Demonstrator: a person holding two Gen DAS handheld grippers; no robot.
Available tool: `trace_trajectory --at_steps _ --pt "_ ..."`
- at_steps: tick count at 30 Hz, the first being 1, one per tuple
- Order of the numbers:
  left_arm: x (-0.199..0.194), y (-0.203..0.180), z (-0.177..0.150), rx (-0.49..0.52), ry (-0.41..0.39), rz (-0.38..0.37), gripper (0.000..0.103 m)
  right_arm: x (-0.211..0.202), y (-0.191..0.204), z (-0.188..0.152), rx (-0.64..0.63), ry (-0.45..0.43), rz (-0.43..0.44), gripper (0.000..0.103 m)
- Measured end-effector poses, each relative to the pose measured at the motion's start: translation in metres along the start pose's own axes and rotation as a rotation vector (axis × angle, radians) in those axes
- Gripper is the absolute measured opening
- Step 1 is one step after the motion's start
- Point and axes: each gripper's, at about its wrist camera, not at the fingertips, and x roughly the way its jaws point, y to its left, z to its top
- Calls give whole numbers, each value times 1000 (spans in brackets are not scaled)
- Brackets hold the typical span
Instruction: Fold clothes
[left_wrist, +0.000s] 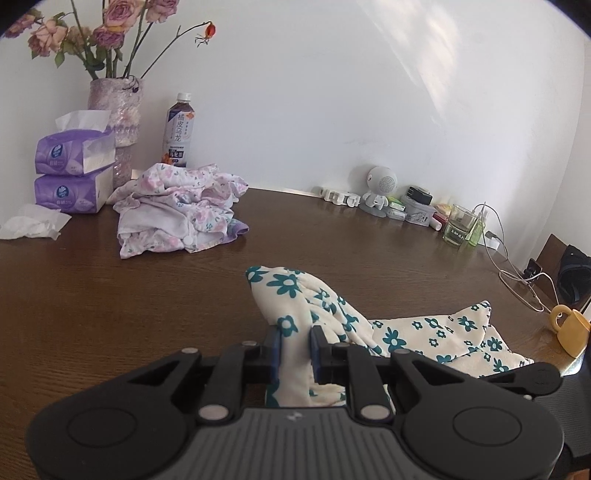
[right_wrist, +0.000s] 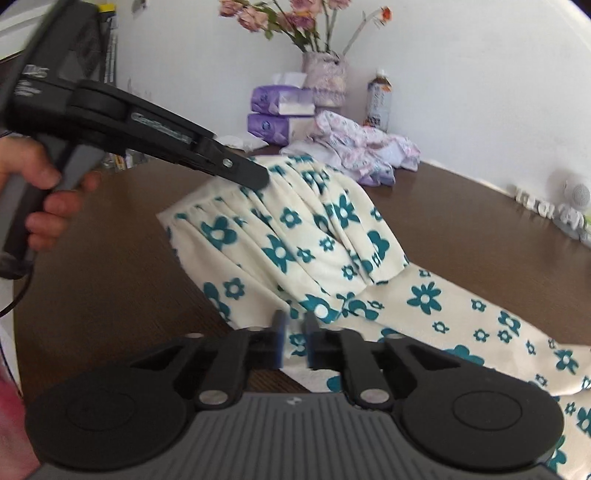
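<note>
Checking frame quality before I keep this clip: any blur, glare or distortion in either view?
Left wrist view: sharp, with fisheye bowing of the table edge and soft sunlight patches on the wall. Right wrist view: motion-blurred, smearing the floral garment and the left gripper; dark vignette at corners in both.

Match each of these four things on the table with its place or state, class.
Things:
1. Tissue packs
2. Yellow mug
3. Teal-flowered garment
4. Pink floral clothes

Places or states:
A. crumpled heap near the vase
B. stacked one on another
C. table's right edge
D. pinched in the left claw

Pairs: 1-B, 2-C, 3-D, 4-A
</note>
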Motion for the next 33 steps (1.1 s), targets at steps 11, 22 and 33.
trace_trajectory --at_steps 11,22,33 --pt "-1 -39 15 78 -19 -47 15 7 -4 -9 64 -21 9 5" --pt "2 -70 17 159 -30 -25 15 -5 -16 -17 121 -56 5 7" --pt "2 -77 16 181 -32 -10 15 16 -73 13 239 -59 -151 10"
